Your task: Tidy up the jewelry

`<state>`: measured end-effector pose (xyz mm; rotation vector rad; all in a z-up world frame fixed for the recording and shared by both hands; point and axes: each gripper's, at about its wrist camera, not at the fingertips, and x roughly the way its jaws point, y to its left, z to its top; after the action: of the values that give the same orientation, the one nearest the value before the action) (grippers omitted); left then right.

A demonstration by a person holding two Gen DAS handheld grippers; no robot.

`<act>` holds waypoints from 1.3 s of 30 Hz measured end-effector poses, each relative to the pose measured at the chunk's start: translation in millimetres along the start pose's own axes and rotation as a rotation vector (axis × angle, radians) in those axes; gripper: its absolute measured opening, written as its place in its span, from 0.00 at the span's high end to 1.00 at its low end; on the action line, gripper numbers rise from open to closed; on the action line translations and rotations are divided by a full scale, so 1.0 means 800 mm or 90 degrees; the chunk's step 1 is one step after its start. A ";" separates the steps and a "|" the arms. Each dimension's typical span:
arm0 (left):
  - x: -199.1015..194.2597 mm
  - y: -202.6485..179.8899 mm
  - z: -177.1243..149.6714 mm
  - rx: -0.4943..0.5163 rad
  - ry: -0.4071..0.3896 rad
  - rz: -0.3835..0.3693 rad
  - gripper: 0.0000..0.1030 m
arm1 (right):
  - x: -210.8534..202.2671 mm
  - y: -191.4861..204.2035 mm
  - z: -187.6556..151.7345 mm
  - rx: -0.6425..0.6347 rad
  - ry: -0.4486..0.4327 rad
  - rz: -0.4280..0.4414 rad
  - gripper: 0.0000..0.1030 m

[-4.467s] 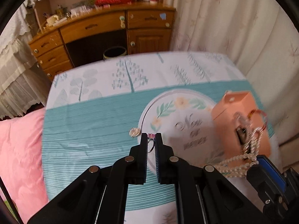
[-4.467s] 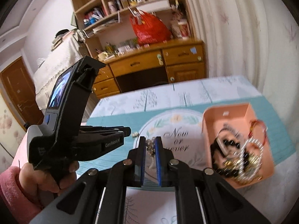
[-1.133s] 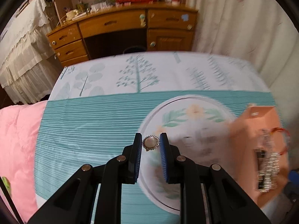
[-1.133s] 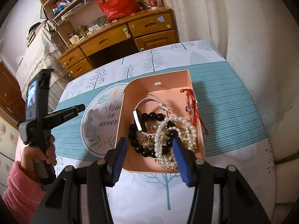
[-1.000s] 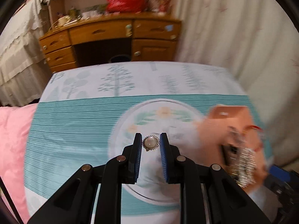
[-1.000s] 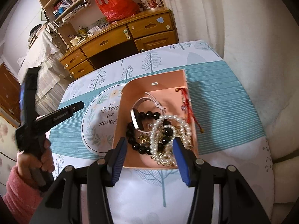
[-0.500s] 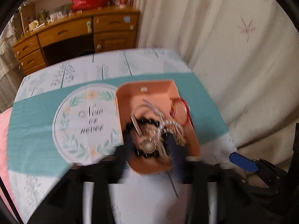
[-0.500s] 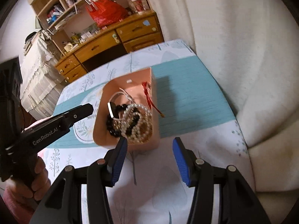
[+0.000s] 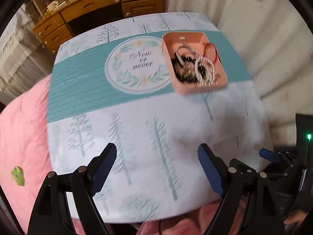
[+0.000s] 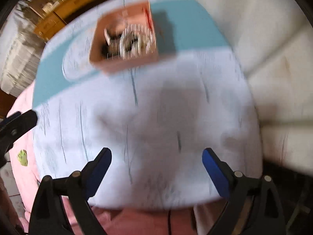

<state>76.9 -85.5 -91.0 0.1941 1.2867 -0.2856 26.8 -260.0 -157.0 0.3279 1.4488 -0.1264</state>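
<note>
A pink tray (image 9: 221, 78) stands at the far right of the table and holds pearl strings, black beads, a watch and a red cord bracelet. It also shows, blurred, in the right wrist view (image 10: 125, 64). My left gripper (image 9: 157, 168) is open and empty, high above the near part of the table. My right gripper (image 10: 156, 168) is open and empty, also above the near part. The left gripper's tip (image 10: 19, 121) shows at the left edge of the right wrist view.
The table wears a white and teal cloth (image 9: 137, 127) with tree prints and a round "Now or never" emblem (image 9: 137, 64). A pink quilt (image 9: 21, 133) lies at the left. A wooden desk (image 9: 97, 4) stands behind, a pale curtain (image 9: 264, 39) at the right.
My left gripper carried the round pearl brooch over the tray, opened, and has drawn back empty. My right gripper stayed open and also pulled back and up. Both views are motion-blurred now.
</note>
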 end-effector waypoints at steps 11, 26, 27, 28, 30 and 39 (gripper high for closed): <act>-0.095 0.004 -0.022 -0.080 -0.069 0.061 0.08 | -0.095 0.008 -0.009 -0.006 -0.032 0.117 0.08; -0.109 -0.009 -0.052 -0.157 -0.130 0.070 0.01 | -0.179 0.031 -0.026 -0.148 -0.244 0.070 0.00; -0.109 -0.012 -0.053 -0.159 -0.132 0.070 0.01 | -0.180 0.032 -0.027 -0.157 -0.249 0.065 0.00; -0.109 -0.014 -0.054 -0.160 -0.134 0.072 0.01 | -0.182 0.033 -0.028 -0.165 -0.255 0.062 0.00; -0.109 -0.018 -0.056 -0.161 -0.135 0.073 0.01 | -0.186 0.033 -0.029 -0.173 -0.264 0.060 0.00; -0.112 -0.032 -0.061 -0.169 -0.135 0.071 0.01 | -0.184 0.026 -0.034 -0.197 -0.248 0.052 0.00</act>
<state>1.6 -86.4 -17.9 0.0087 1.0857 -0.0371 -11.8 -248.9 -11.1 0.0997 1.0463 0.0973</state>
